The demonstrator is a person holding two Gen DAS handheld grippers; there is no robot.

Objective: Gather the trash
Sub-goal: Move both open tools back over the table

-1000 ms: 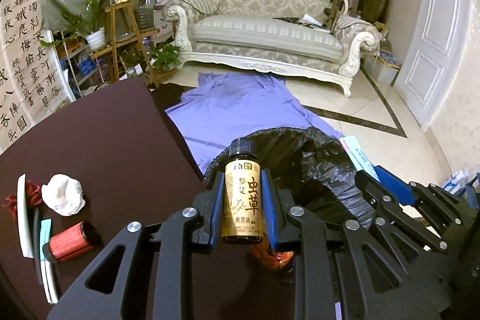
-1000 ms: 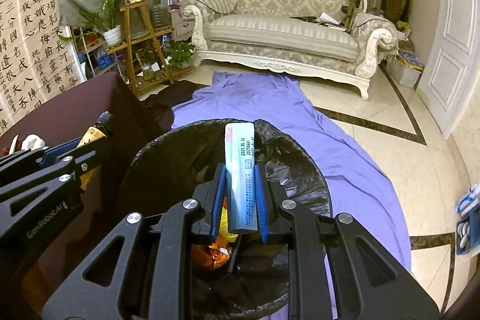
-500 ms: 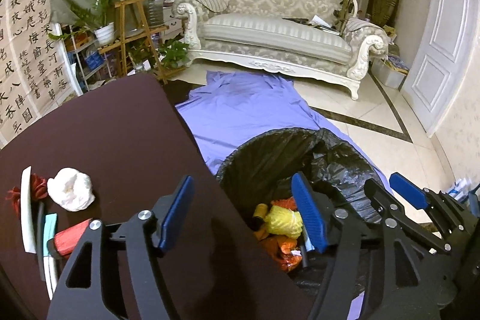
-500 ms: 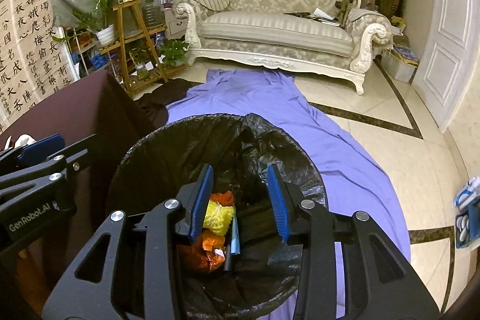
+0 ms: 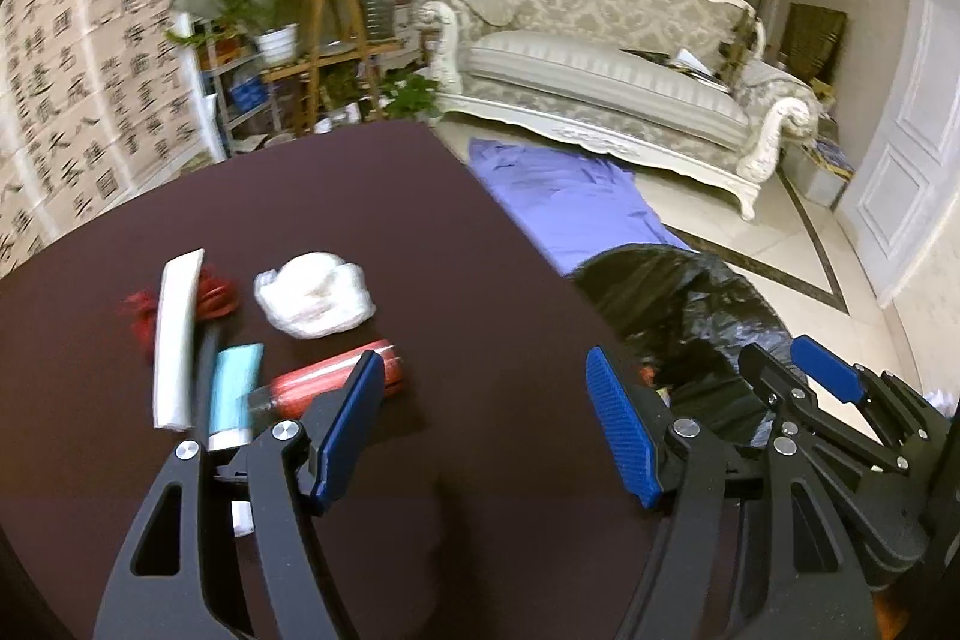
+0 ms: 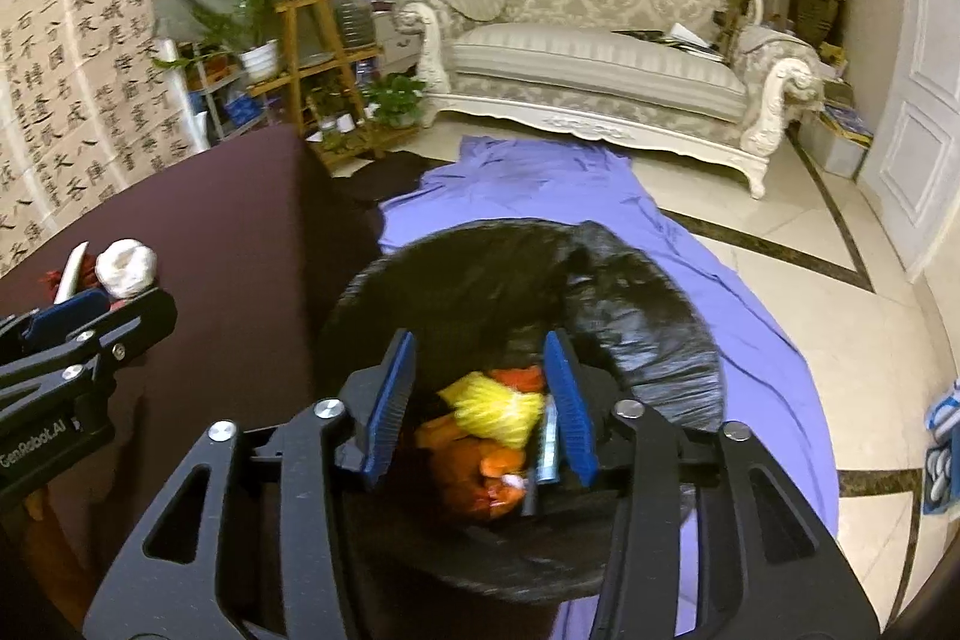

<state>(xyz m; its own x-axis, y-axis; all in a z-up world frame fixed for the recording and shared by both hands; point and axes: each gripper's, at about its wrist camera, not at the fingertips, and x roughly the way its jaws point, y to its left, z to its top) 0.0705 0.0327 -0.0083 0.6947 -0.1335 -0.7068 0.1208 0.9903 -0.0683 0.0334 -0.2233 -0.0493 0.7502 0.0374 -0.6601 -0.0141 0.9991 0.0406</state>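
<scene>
Left wrist view: remaining trash, a white wad [image 5: 313, 303], red tube [image 5: 336, 381] and pale sticks, lies at left of frame on the dark table [image 5: 372, 220]. Left hand-held gripper [image 5: 486, 436] is wide and empty. Right hand-held gripper [image 6: 480, 400], empty, jaws opening, hangs over the bin [image 6: 648, 340] at lower centre. Drop looks done; next pick needs the left jaws straddling the tube.

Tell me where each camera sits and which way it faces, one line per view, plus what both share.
Left wrist: on the left tool, angled down at the table and its trash; its empty open fingers and the right tool show.
Right wrist: on the right tool, over the trash bag; its opening, empty fingers and the left tool show.
Shared: table, white wad, bag, sofa.
</scene>
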